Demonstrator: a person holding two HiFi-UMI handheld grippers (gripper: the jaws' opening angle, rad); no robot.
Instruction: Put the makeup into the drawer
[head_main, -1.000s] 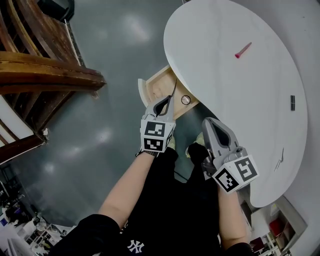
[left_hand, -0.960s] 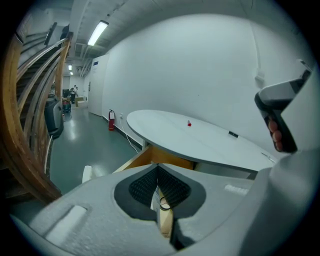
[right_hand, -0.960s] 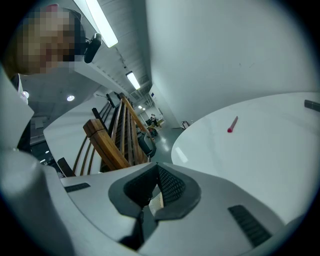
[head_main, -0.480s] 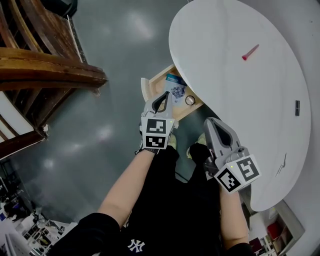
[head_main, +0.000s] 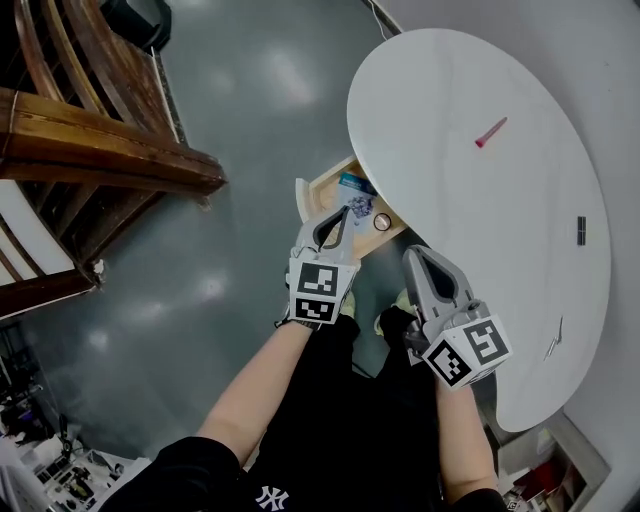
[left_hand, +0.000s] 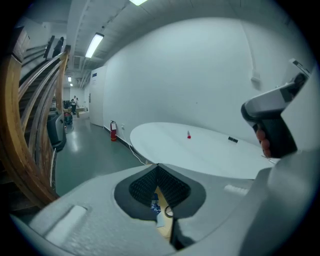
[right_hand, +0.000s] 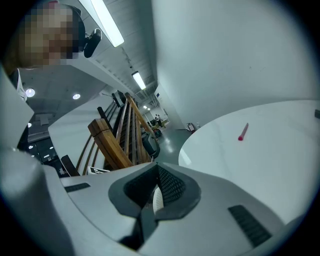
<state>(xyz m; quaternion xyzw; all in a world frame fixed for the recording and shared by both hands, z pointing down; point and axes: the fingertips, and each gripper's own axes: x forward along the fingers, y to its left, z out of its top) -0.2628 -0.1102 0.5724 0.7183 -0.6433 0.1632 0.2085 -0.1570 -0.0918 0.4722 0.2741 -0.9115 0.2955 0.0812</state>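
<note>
Drawer (head_main: 322, 186) stood open under the round white table (head_main: 450, 220), with a few small bits (head_main: 356, 208) already inside. Makeup was left on top: a pink stick (head_main: 490, 132), well apart from the drawer, and a small black piece (head_main: 582, 230) near the table's edge. Left gripper (head_main: 336, 222) hung by the drawer, jaws together, nothing between. Right gripper (head_main: 420, 268) was likewise closed and empty. The stick was likely light, stiff, slick and prone to roll; best pinched across its mid-body.
</note>
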